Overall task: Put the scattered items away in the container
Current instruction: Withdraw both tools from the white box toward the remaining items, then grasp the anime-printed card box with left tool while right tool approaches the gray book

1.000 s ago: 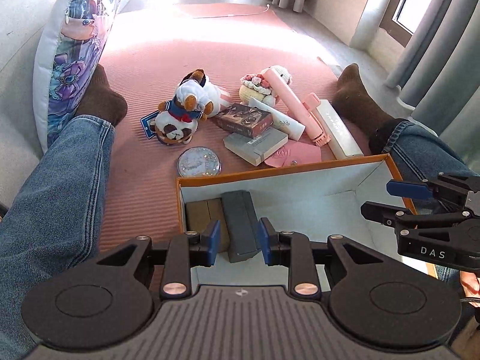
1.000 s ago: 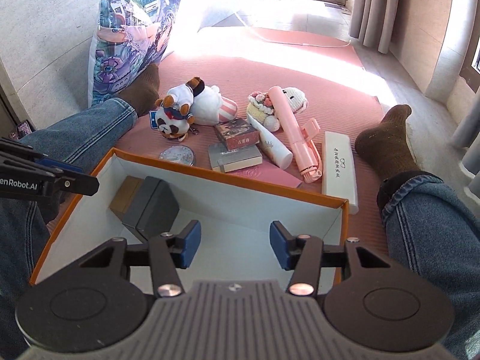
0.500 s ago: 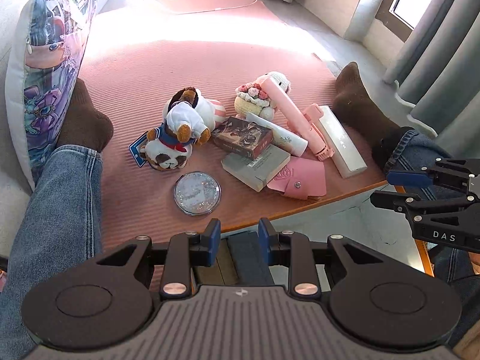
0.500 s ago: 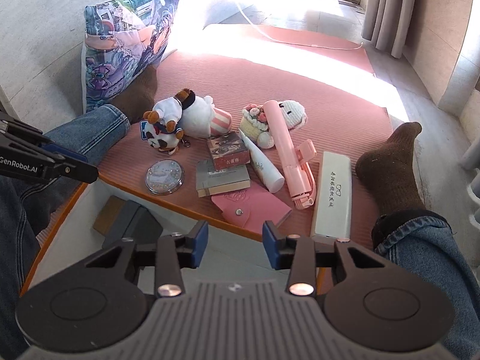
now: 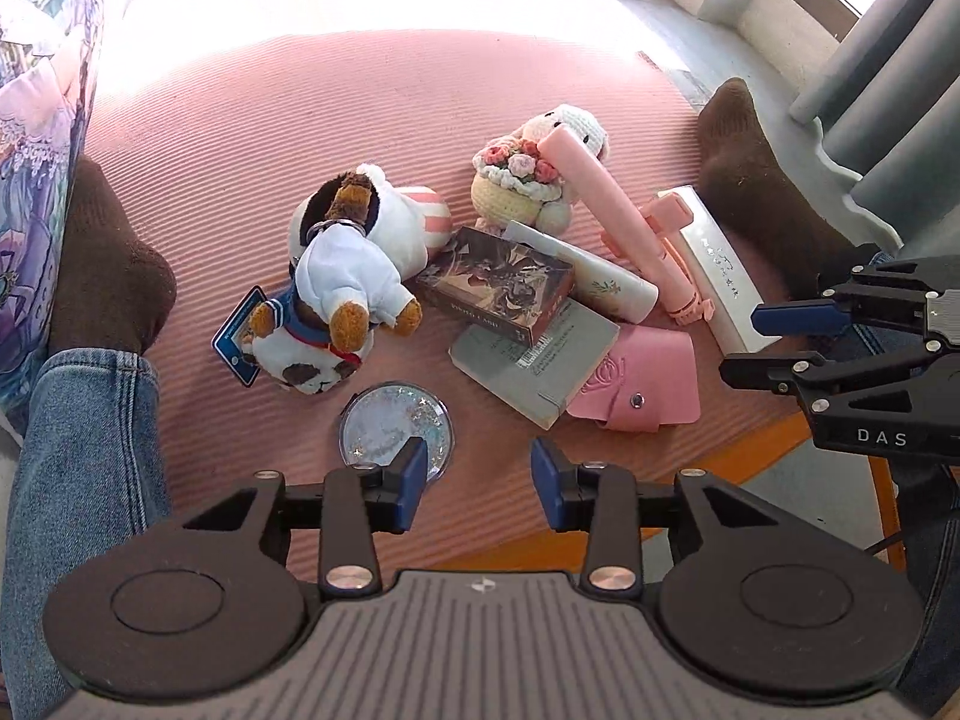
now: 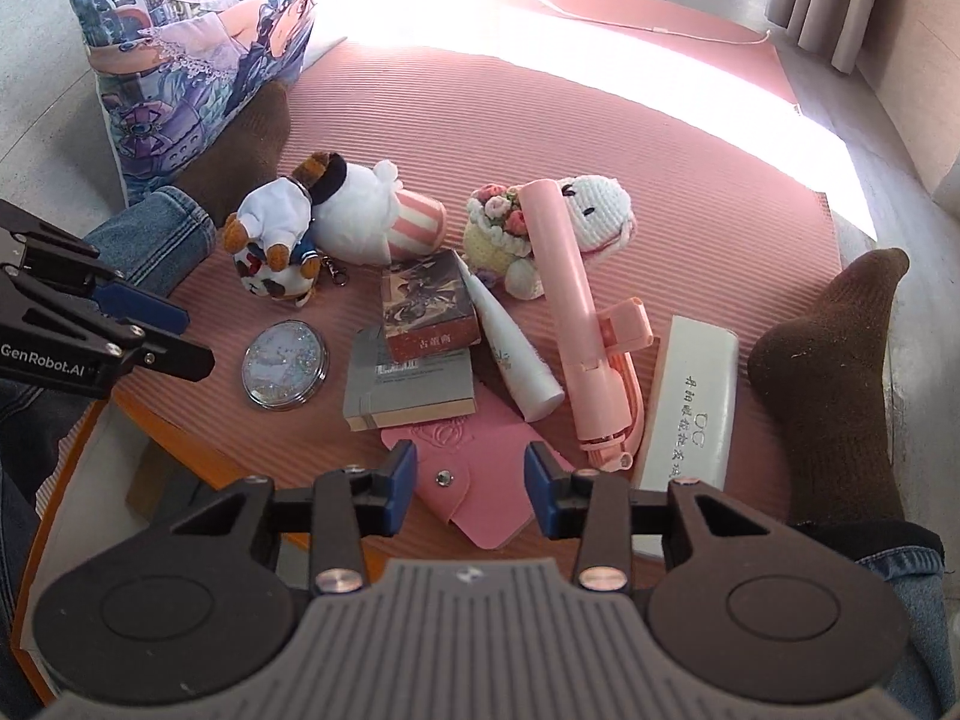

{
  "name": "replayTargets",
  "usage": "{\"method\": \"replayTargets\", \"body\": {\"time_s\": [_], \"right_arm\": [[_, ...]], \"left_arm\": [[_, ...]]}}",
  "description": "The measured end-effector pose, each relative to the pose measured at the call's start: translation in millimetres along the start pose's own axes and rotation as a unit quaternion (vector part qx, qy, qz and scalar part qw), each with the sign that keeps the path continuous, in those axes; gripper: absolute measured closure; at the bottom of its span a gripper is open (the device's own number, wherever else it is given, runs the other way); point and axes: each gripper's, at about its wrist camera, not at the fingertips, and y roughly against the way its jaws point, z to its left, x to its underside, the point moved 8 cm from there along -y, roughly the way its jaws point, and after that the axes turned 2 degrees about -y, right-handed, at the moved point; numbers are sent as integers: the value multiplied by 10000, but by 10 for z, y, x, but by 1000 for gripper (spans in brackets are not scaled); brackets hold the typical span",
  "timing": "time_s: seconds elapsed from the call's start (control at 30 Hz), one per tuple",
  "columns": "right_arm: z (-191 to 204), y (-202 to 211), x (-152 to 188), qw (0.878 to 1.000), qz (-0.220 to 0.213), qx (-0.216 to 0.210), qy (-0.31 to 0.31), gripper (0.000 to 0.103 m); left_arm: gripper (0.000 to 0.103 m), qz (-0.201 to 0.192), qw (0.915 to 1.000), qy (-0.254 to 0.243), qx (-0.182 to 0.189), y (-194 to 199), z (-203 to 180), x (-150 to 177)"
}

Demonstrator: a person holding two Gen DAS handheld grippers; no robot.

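Note:
Scattered items lie on a pink mat: a round glitter mirror point(image 5: 393, 429), a plush dog point(image 5: 336, 306), a dark card box point(image 5: 498, 285) on a grey book point(image 5: 534, 360), a pink wallet point(image 6: 474, 480), a white tube point(image 6: 513, 348), a pink selfie stick point(image 6: 570, 300), a white case point(image 6: 693, 402) and a crochet bunny point(image 6: 564, 222). The orange-rimmed box point(image 6: 174, 426) is just below the grippers. My left gripper point(image 5: 479, 483) is open and empty, close above the mirror. My right gripper point(image 6: 468, 486) is open and empty, right over the wallet.
The person's jeans legs and brown socks point(image 6: 828, 360) flank the pile on both sides. A printed pillow point(image 6: 198, 54) leans at the far left. Curtains and a window point(image 5: 870, 60) stand at the far right. The mat point(image 5: 360, 120) stretches beyond the items.
Both grippers have moved forward from over the box to the scattered items. The left gripper has opened wider. The box has dropped almost out of view.

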Motion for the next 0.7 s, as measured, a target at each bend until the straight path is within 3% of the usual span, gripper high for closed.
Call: {"method": "replayTargets", "body": {"time_s": [0.2, 0.43, 0.7], "right_arm": [[-54, -357, -93, 9993, 358, -70, 16, 60], [-26, -702, -172, 9969, 684, -308, 215, 60], [-29, -944, -287, 9947, 805, -606, 212, 62]], "left_arm": [[52, 39, 9999, -46, 90, -238, -35, -206], [50, -78, 9980, -573, 251, -468, -186, -404], [50, -52, 9956, -934, -27, -770, -189, -628]]}}
